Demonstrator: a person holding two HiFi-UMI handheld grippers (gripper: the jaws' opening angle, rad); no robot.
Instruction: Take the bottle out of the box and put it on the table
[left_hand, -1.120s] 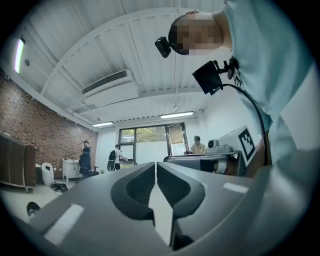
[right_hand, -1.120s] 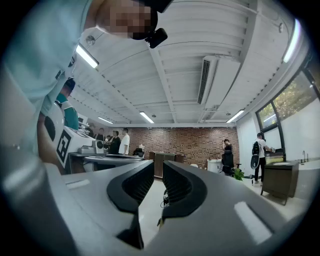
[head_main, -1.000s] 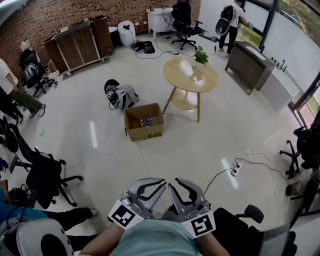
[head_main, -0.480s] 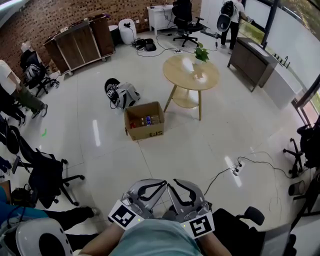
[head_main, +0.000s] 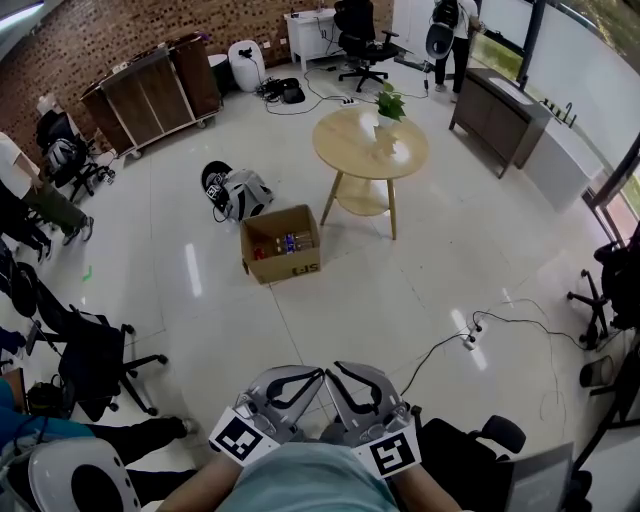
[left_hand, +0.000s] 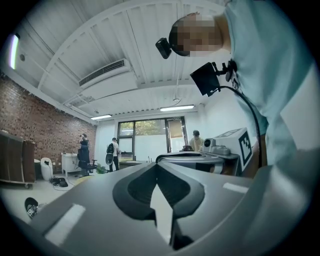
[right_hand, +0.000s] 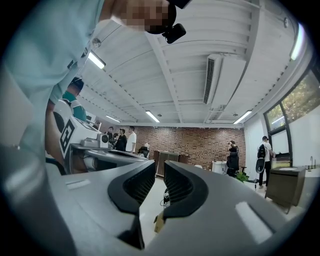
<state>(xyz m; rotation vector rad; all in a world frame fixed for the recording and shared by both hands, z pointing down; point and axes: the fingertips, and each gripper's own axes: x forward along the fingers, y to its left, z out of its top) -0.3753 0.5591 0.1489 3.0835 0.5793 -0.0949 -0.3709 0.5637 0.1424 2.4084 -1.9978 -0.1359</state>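
Note:
An open cardboard box (head_main: 296, 268) sits on the tiled floor far ahead, with several bottles (head_main: 284, 242) lying inside. Just behind it to the right stands the round wooden table (head_main: 345, 148), which carries a small potted plant (head_main: 388, 104). Both grippers are held close to my body at the bottom of the head view, pointing level and far from the box. My left gripper (head_main: 300, 380) (left_hand: 157, 172) is shut with its tips touching and nothing in it. The jaws of my right gripper (head_main: 358, 378) (right_hand: 160, 172) are closing, with a narrow gap still between them and nothing in that gap.
A backpack (head_main: 235, 192) lies left of the box. Office chairs (head_main: 95, 355) stand at the left, and a power strip with its cable (head_main: 470, 335) lies on the floor at the right. A sideboard (head_main: 500, 110) and people stand at the room's far end.
The head view has shifted, so the box and table now appear slightly farther left. Both grippers sit a little lower in the picture and stay side by side.

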